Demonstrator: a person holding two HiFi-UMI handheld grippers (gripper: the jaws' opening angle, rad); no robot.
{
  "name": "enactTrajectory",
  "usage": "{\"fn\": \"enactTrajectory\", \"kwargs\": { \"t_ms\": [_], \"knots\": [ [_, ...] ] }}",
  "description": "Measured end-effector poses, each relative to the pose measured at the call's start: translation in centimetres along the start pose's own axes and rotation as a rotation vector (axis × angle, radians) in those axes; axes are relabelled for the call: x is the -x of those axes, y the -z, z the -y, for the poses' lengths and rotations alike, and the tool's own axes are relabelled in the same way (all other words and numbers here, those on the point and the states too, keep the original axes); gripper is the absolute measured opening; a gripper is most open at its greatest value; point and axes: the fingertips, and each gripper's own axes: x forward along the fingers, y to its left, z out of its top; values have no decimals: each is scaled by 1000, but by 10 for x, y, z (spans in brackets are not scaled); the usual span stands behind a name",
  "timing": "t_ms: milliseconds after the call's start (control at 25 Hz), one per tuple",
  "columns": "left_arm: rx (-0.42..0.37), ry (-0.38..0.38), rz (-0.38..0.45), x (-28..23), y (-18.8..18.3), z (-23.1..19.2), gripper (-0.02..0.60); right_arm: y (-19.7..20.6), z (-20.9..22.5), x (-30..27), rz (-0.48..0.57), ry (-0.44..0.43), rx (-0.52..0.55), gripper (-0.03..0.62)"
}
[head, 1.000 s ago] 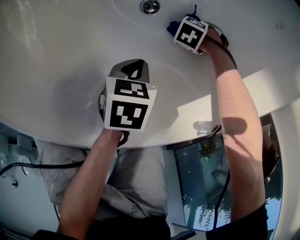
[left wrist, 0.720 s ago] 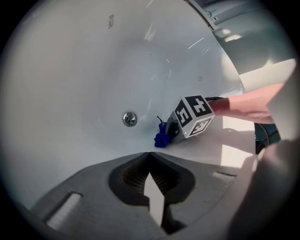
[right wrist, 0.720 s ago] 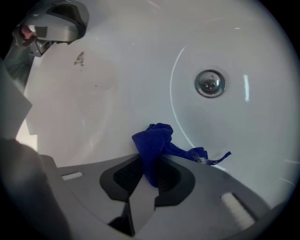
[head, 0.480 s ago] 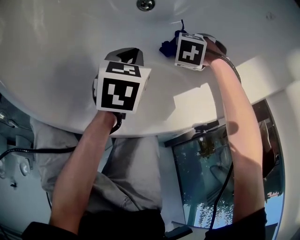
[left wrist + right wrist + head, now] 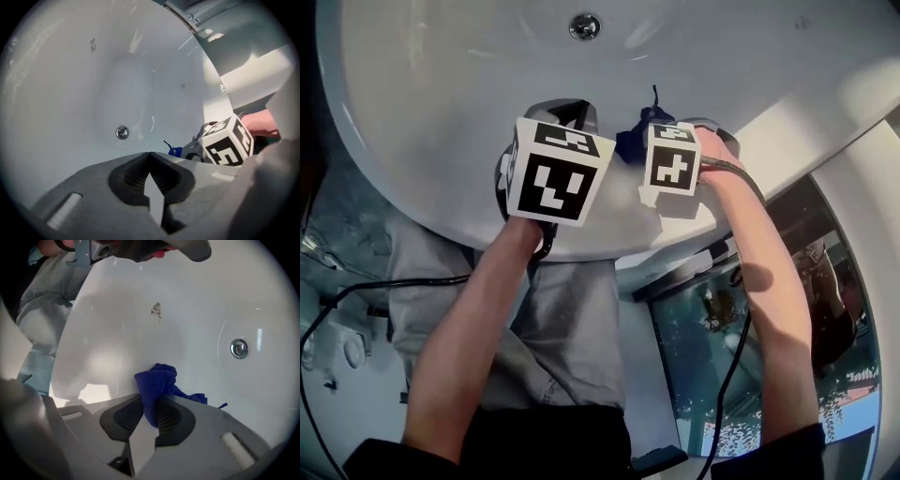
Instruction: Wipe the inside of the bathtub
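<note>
blue cloth pinched in the right gripper, inside the white bathtub
the right gripper's jaws are clamped on the bunched cloth, close to the bathtub's inner wall, with the drain well apart from it. the left gripper, jaws pressed together with nothing between them, hangs just beside the right gripper.

Shows just a corner of blue cloth upper centre, rest behind right hand-held gripper. Cuts bathtub off at top edge. Cannot identify small speck.
</note>
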Motion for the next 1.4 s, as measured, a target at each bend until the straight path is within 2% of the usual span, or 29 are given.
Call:
{"fn": "enactTrajectory", "kwargs": {
  "t_ms": [160, 280, 440, 760, 920, 1000, 1080, 1280, 1400],
  "knots": [
    [-21, -3, 10, 16, 5, 6, 2, -7, -37, 12, 38, 13, -20, 63],
    [-72, -2, 0, 25, 10, 13, 2, -12, -60, 22, 61, 19, -24, 60],
    [-108, 0, -44, 42, 24, 22, 2, -13, -89, 31, 59, -18, -22, 60],
    [-158, 6, -27, 92, 29, 14, 2, -28, -142, 54, 26, -63, -49, 61],
    [-217, 10, -46, 116, 37, 16, 2, -39, -151, 59, 23, -18, -89, 66],
    [-250, 11, -45, 132, 37, 24, 2, -43, -151, 65, 78, 47, -167, 64],
    [-295, 4, -17, 152, 29, 30, 2, -53, -148, 82, 180, 116, -277, 63],
    [-420, -33, 97, 208, -20, 40, 2, -97, -126, 155, 556, 292, -555, 63],
    [-484, -35, 147, 240, -38, 68, 2, -106, -125, 207, 742, 385, -693, 64]
  ]
}}
